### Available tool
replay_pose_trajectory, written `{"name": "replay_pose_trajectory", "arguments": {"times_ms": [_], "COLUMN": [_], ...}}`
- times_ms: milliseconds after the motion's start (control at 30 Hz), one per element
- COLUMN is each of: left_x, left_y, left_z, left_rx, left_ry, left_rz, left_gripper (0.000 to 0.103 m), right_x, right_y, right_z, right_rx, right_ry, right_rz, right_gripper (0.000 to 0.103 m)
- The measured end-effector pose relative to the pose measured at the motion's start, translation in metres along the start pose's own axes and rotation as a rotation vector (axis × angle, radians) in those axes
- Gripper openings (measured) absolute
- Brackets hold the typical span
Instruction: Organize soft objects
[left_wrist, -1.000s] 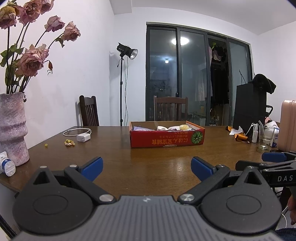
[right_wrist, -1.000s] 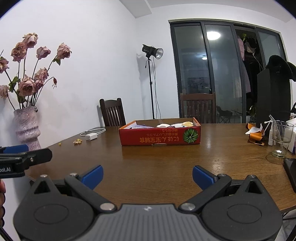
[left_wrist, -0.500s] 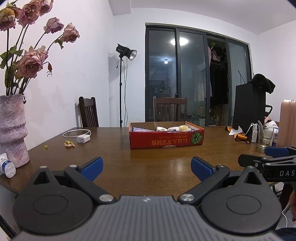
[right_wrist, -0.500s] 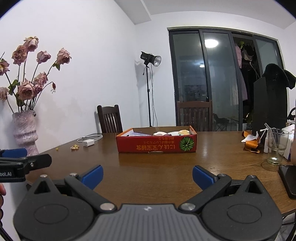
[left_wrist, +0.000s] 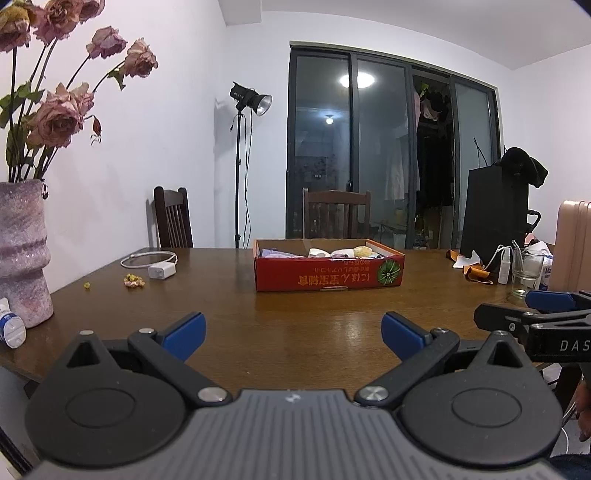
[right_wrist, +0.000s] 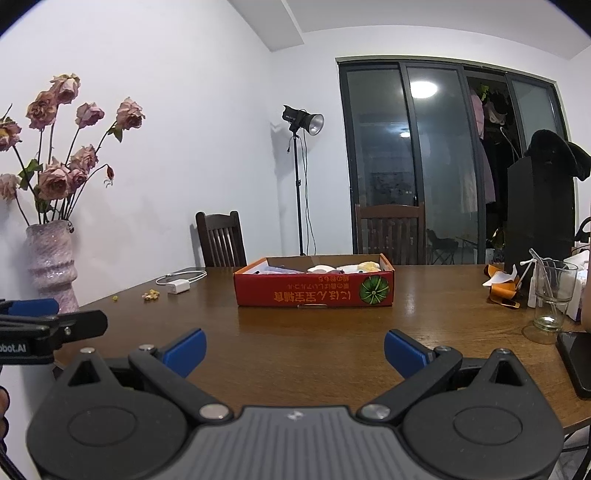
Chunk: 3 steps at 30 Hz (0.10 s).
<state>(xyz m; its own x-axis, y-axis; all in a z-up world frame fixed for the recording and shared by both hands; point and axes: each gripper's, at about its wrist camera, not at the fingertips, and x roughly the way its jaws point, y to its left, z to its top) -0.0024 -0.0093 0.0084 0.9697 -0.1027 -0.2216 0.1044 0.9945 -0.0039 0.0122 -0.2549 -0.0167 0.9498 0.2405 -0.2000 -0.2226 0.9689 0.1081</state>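
Note:
A shallow red cardboard box (left_wrist: 328, 274) (right_wrist: 314, 288) stands in the middle of the brown wooden table (left_wrist: 295, 317). Soft pieces lie inside it, white, lilac and yellow (left_wrist: 364, 251) (right_wrist: 367, 266), only their tops showing over the rim. My left gripper (left_wrist: 293, 332) hangs open above the table's near edge, well short of the box, nothing between its blue fingers. My right gripper (right_wrist: 294, 349) is likewise open and empty at the near edge. Each gripper appears at the side of the other's view.
A pink vase of dried roses (left_wrist: 22, 251) and a small white tube (left_wrist: 11, 328) stand at the left. A white charger with cable (left_wrist: 160, 271) and crumbs (left_wrist: 133, 282) lie left of the box. A glass (right_wrist: 554, 295), bottle, orange wrappers and a dark phone (right_wrist: 578, 363) sit at the right.
Both grippers have risen slightly and stayed open; the box sits a little lower in each view. Nothing on the table moved.

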Motion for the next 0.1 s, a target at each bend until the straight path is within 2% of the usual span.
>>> {"name": "replay_pose_trajectory", "arguments": {"times_ms": [100], "left_x": [-0.0001], "left_y": [0.0023], "left_z": [0.0008], "left_rx": [-0.006], "left_ry": [-0.005], "left_rz": [-0.005], "left_gripper": [0.103], "right_x": [-0.0004], "right_y": [-0.0009], "right_z": [-0.0006], "right_rx": [0.003], "right_ry": [-0.003], "right_rz": [-0.004], "right_gripper": [0.103]}}
